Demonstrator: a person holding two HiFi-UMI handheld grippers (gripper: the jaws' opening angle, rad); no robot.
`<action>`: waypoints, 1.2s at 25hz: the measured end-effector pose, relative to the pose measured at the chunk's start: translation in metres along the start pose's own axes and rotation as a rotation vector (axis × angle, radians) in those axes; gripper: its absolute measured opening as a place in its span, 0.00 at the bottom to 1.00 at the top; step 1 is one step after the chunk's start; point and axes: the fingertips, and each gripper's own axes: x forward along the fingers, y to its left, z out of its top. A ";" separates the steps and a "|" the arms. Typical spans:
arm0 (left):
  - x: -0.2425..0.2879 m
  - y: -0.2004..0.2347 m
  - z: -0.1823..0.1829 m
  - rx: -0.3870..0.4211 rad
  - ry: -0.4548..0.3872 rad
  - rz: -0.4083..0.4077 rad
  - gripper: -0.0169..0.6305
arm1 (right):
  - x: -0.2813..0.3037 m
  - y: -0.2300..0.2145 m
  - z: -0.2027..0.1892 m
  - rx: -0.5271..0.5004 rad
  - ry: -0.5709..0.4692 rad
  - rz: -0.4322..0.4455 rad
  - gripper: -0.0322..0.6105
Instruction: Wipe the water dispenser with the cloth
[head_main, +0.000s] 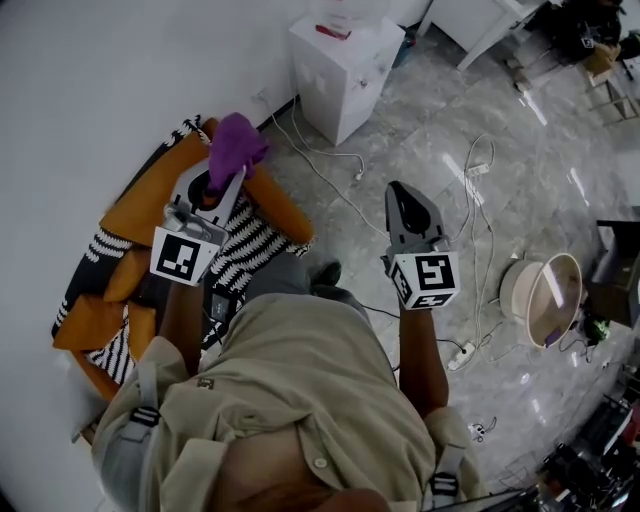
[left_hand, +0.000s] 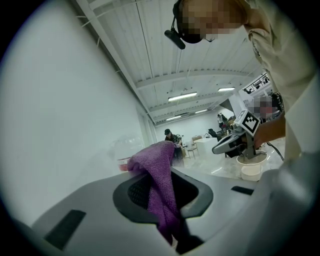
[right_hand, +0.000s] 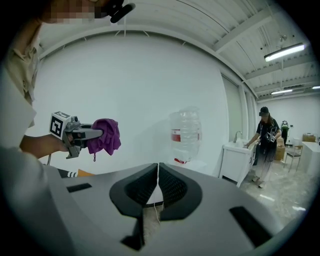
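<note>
Purple cloth (head_main: 237, 141) pinched in my left gripper (head_main: 229, 178) at upper left. My right gripper (head_main: 401, 194) is pressed together, empty, with the water dispenser (head_main: 345, 72) at top centre.

Open workshop hall, polished marble floor (head_main: 430, 140), trailing cables (head_main: 340, 153), ceiling strip lights (left_hand: 182, 96).

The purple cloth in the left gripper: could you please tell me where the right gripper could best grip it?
Probably the loose bunch of the purple cloth bulging past the tips of the left gripper, approached from beyond those tips, facing that gripper; the rest is pinched between its jaws. The right gripper is shut, so its jaws must open first.
</note>
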 end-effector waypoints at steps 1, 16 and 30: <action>0.005 0.005 -0.005 -0.004 -0.001 -0.002 0.13 | 0.006 0.000 -0.001 -0.003 0.004 -0.001 0.09; 0.093 0.131 -0.047 -0.104 -0.058 -0.053 0.13 | 0.127 -0.014 0.036 -0.039 0.041 -0.104 0.09; 0.193 0.207 -0.117 -0.149 -0.063 0.031 0.13 | 0.252 -0.055 0.023 -0.070 0.118 -0.065 0.09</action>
